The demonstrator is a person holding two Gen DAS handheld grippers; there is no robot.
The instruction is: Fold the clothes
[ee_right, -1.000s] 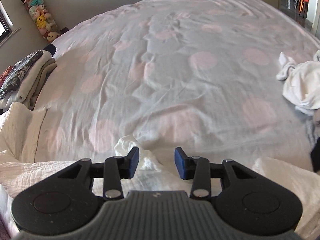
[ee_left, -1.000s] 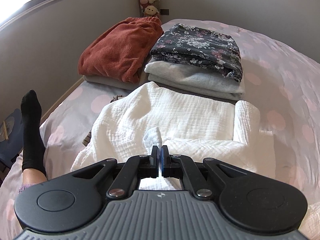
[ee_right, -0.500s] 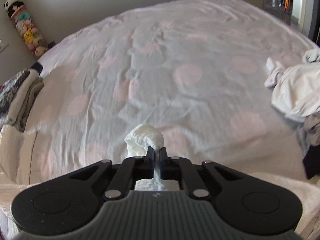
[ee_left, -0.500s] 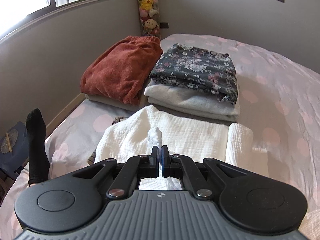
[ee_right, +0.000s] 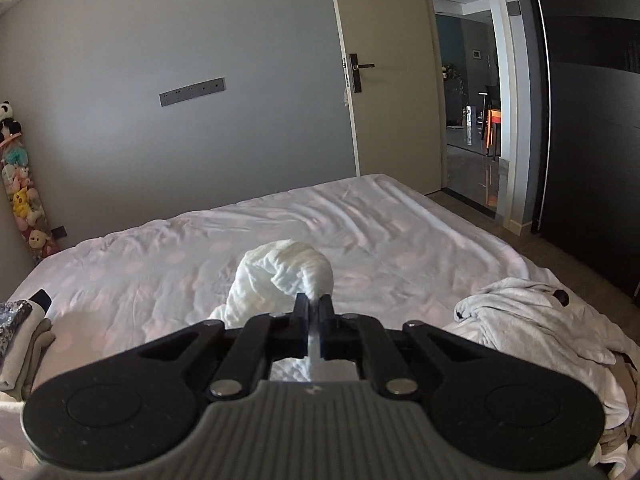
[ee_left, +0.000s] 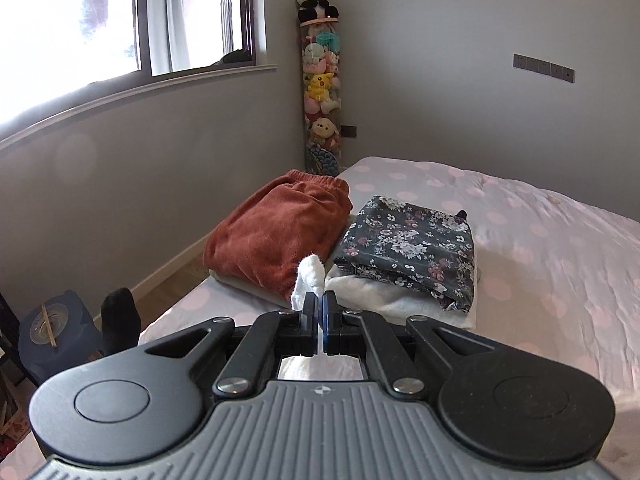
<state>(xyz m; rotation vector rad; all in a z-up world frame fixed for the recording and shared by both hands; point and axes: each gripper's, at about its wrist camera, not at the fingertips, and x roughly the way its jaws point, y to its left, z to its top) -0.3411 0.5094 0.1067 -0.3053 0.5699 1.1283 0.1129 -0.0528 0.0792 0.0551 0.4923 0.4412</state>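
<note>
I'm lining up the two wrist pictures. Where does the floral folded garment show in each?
Left wrist: the floral garment lies right of centre, on top of a pale folded garment, beside the rust garment.
Right wrist: only a sliver of it shows at the far left edge.
Shared landmark: the column of plush toys in the corner.

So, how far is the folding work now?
Done: the rust garment and floral garment lie folded. In hand: left gripper and right gripper both pinch the white cloth. Left: a crumpled pale heap.
</note>
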